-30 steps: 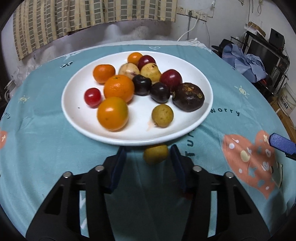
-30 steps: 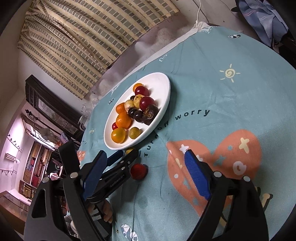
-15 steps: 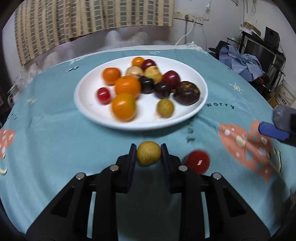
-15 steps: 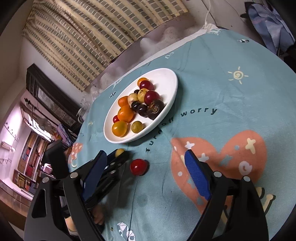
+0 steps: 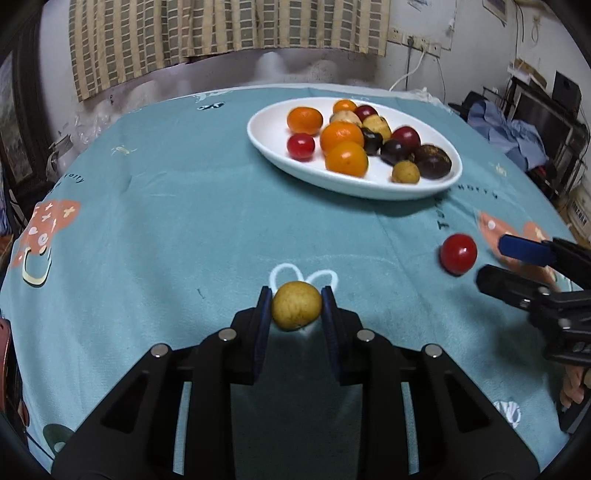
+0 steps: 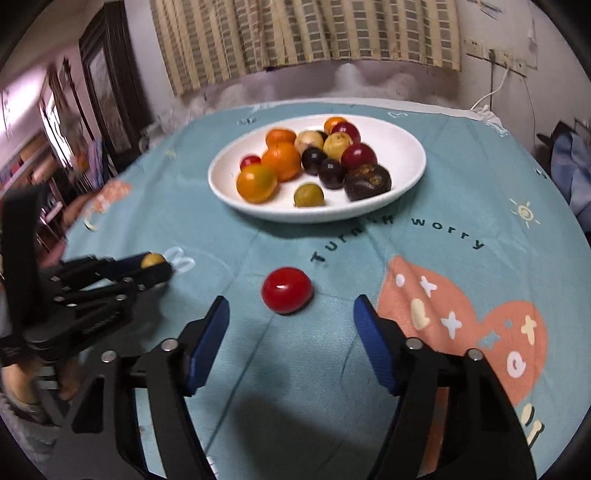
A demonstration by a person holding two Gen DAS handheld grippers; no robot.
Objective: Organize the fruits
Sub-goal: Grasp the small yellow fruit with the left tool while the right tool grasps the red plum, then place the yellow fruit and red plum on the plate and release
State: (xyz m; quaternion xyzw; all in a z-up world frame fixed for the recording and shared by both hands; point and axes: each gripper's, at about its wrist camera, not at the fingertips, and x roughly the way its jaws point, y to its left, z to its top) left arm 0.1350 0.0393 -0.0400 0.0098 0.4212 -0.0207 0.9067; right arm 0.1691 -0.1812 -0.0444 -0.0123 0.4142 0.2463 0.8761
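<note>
My left gripper is shut on a small yellow-green fruit, held just above the teal tablecloth; in the right wrist view the left gripper sits at the left. A red cherry tomato lies on the cloth just ahead of my right gripper. Its jaws are closing, and the blue pads stand clear of the tomato on both sides. The same tomato shows beside the right gripper in the left wrist view. A white plate farther back holds several oranges, plums and other fruits.
The teal cloth covers a round table whose edge curves away left and right. A striped curtain hangs behind. A heap of blue clothes and shelves stand at the far right. A person's hand grips the left tool.
The left gripper shut on the yellow-green fruit and carried it back and left, away from the plate. The right gripper rolled level, came up behind the red tomato, and its jaws narrowed.
</note>
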